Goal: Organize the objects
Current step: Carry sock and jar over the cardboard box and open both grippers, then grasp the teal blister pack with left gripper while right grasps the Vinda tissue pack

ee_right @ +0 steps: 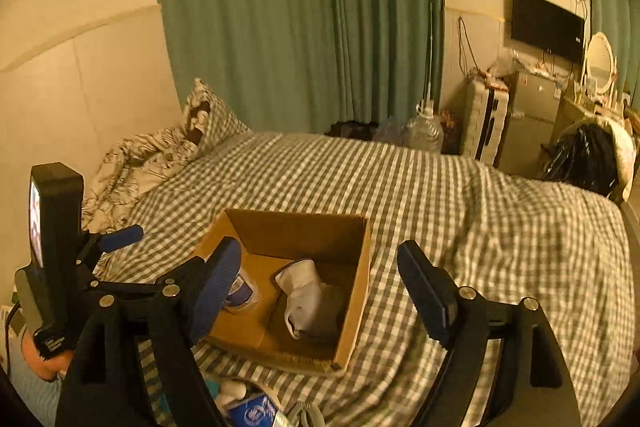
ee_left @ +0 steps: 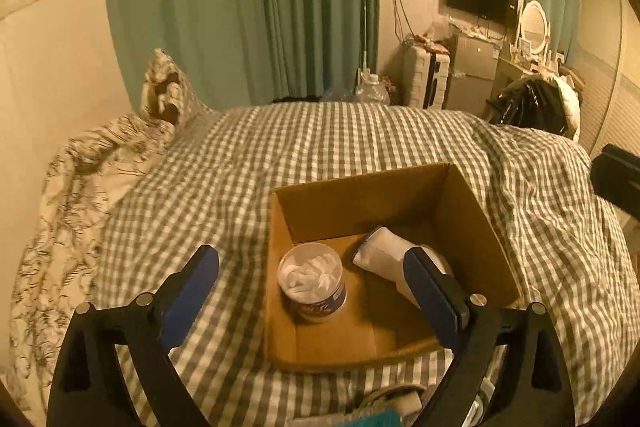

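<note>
An open cardboard box (ee_left: 360, 205) (ee_right: 304, 231) sits on the checked bedcover. Inside it, at the left, a round tub (ee_left: 312, 277) with white contents stands upright. A white and grey fabric pouch (ee_left: 380, 251) (ee_right: 308, 297) lies beside it at the right. My left gripper (ee_left: 311, 262) hovers over the box's near side, open wide, its blue pads (ee_left: 192, 287) touching nothing. My right gripper (ee_right: 318, 253) is open above the box with nothing between its fingers. Its left finger hides part of the tub (ee_right: 242, 295).
The box rests on a bed with a grey-white checked cover (ee_left: 280, 155) and a patterned quilt and pillow (ee_left: 100, 155) at the left. Small loose items (ee_right: 252, 411) lie at the near edge. Green curtains, a suitcase, a fridge and a dresser stand beyond the bed.
</note>
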The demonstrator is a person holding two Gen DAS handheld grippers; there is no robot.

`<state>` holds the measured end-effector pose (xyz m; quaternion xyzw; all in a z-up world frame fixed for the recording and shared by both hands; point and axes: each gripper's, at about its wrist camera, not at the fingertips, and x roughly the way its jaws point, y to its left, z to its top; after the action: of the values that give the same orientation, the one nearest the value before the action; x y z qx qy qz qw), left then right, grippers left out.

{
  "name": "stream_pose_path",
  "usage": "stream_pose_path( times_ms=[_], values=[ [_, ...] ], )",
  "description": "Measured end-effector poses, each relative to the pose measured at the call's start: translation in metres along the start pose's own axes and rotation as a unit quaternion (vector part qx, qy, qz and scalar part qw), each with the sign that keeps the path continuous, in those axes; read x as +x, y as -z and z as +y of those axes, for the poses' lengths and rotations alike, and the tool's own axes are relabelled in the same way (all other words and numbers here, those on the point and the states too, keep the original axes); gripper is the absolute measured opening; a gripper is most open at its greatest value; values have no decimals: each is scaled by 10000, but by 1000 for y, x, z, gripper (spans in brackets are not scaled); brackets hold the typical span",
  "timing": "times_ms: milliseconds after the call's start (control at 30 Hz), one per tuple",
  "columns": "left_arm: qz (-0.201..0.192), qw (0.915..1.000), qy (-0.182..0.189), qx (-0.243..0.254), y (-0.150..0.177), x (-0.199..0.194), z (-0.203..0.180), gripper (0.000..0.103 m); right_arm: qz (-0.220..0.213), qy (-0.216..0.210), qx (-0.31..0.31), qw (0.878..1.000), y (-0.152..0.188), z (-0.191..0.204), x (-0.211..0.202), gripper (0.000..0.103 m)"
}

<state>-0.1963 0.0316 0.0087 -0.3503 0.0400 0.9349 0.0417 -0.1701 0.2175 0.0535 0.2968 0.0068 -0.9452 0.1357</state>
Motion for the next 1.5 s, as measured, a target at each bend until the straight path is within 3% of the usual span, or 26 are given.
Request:
stream_pose_path(
  times_ms=[200,367,667,800,1000,1133,1333,1500],
  values=[
    [-68,10000,-18,6,19,-37,2,101,-102,-25,-223,9997,11,9,-47,86],
    [10,10000,-66,54,54,-52,-1,101,11,80,-397,9992,39,15,-60,87],
    [512,9987,0,-36,138,-42,-9,101,752,140,-490,9959,121,24,-29,87],
    [824,9964,105,195,168,-31,-18,101,1068,152,-537,9927,147,30,-10,87],
    [832,9951,-21,542,184,-21,-30,101,1530,-36,-559,9866,176,39,18,87],
    [863,9944,-11,616,183,-12,-33,100,1598,-79,-438,9861,180,35,21,87],
    [791,9946,86,667,179,-9,-36,83,1736,-46,-379,9841,184,33,28,87],
    [899,9934,271,656,180,-6,-36,39,1782,-22,-413,9831,186,34,31,87]
  ],
)
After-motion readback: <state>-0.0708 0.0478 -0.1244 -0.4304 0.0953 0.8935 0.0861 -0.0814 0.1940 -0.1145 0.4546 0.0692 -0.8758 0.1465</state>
